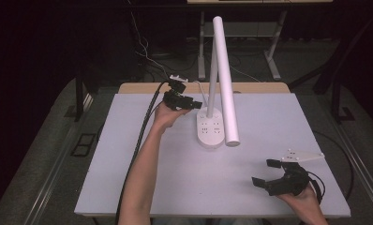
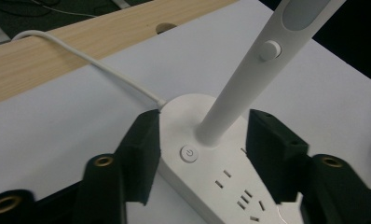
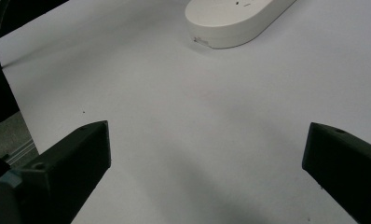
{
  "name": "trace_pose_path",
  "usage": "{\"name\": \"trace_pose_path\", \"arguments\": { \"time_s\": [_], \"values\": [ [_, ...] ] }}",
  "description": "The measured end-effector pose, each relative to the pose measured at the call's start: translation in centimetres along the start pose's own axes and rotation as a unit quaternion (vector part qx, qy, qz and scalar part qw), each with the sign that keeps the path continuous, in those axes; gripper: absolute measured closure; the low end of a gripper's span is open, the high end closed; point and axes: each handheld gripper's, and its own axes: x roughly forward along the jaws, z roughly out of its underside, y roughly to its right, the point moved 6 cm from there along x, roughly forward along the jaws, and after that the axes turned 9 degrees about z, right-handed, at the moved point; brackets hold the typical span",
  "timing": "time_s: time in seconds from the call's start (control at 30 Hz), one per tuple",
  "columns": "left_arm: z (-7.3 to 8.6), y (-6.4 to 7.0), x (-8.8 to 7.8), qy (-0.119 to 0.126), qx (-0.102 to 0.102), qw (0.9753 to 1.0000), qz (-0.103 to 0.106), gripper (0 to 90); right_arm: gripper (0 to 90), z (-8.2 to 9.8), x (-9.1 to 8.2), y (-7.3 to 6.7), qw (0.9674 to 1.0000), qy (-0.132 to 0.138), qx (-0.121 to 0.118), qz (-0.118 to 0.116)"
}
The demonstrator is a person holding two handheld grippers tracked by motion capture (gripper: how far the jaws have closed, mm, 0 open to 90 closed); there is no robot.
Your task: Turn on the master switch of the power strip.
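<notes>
White tabletop (image 1: pixel 142 154) on wooden desk (image 1: pixel 138 87), dark cabled floor (image 1: pixel 156 58) behind.

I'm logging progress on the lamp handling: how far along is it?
Done: the left gripper has reached the lamp base and its jaws straddle the stem end, beside the power button. In hand: the grip itself; I cannot tell whether the pads press yet. Left: any lift or button press. The right gripper waits open, apart, on the table.
</notes>
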Motion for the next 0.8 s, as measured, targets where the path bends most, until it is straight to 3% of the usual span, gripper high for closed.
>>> {"name": "trace_pose_path", "arguments": {
  "time_s": [0.4, 0.47, 0.57, 0.67, 0.8],
  "values": [
    [0.4, -0.7, 1.5, 0.009, -0.028, 0.9996, 0.004, 68.9, 0.4, -0.1, 0.2, 0.0, 1.0000, 0.000, 0.002, 0.003],
    [0.5, -0.6, 1.8, 0.011, -0.037, 0.9993, 0.003, 75.6, 0.5, -0.1, 0.2, 0.1, 1.0000, 0.001, 0.002, 0.003],
    [0.6, -0.7, 2.1, 0.008, -0.039, 0.9992, 0.002, 79.1, 0.4, -0.1, 0.2, 0.1, 1.0000, 0.002, 0.000, 0.004],
    [0.8, -0.8, 2.5, 0.004, -0.038, 0.9992, 0.004, 89.5, 0.4, -0.2, 0.2, 0.0, 1.0000, 0.003, -0.001, 0.003],
    [1.1, -0.8, 2.9, -0.001, -0.038, 0.9993, 0.006, 89.8, 0.4, -0.2, 0.2, 0.1, 1.0000, 0.003, -0.001, 0.003]
  ]
}}
